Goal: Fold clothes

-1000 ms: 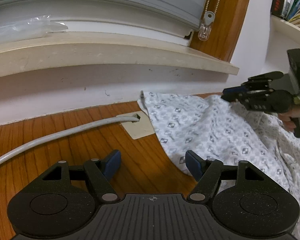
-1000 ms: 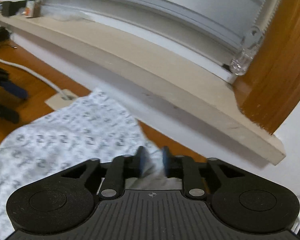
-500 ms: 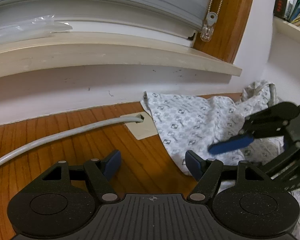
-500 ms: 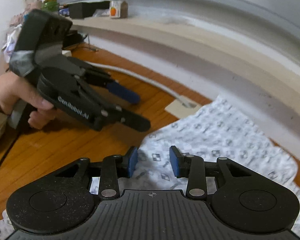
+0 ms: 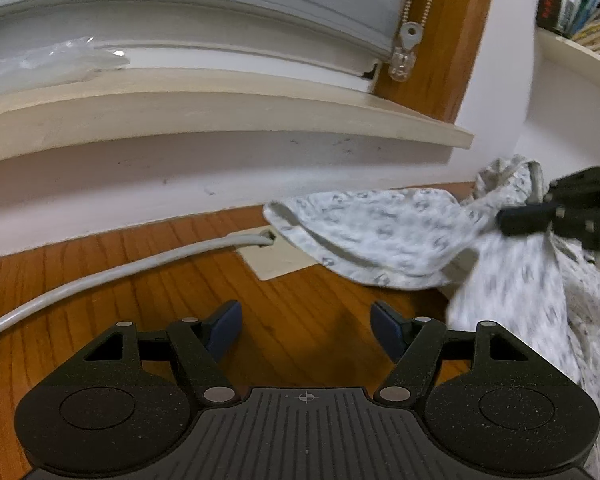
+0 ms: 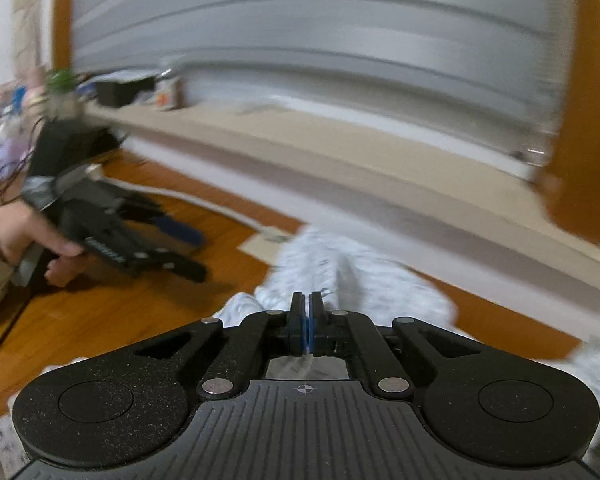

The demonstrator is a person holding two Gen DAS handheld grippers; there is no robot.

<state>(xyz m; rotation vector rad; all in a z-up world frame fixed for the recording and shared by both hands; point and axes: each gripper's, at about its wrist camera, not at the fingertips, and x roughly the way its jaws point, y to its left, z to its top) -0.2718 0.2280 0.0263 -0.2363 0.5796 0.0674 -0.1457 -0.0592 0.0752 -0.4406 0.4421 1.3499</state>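
A white garment with a small grey print point(image 5: 380, 232) lies on the wooden floor below the window sill. Its left part hangs lifted and stretched toward my right gripper point(image 5: 504, 218), which is shut on a fold of it at the right edge of the left wrist view. In the right wrist view the jaws point(image 6: 309, 300) are pressed together and the garment point(image 6: 340, 272) runs away from them, blurred. My left gripper point(image 5: 306, 316) stands open low over bare floor, left of the cloth, with nothing between its blue pads. It also shows in a hand as the left gripper point(image 6: 192, 252).
A white cable point(image 5: 100, 276) runs across the floor into a beige floor plate point(image 5: 276, 256) by the garment's edge. The sill point(image 5: 220, 108) juts out above the wall, with a blind cord pull point(image 5: 402, 64). A bookshelf point(image 5: 572, 40) is at the upper right.
My right gripper went from open over the cloth to shut on it and pulled up and rightward; the garment's left part rose off the floor. The left gripper stayed where it was.
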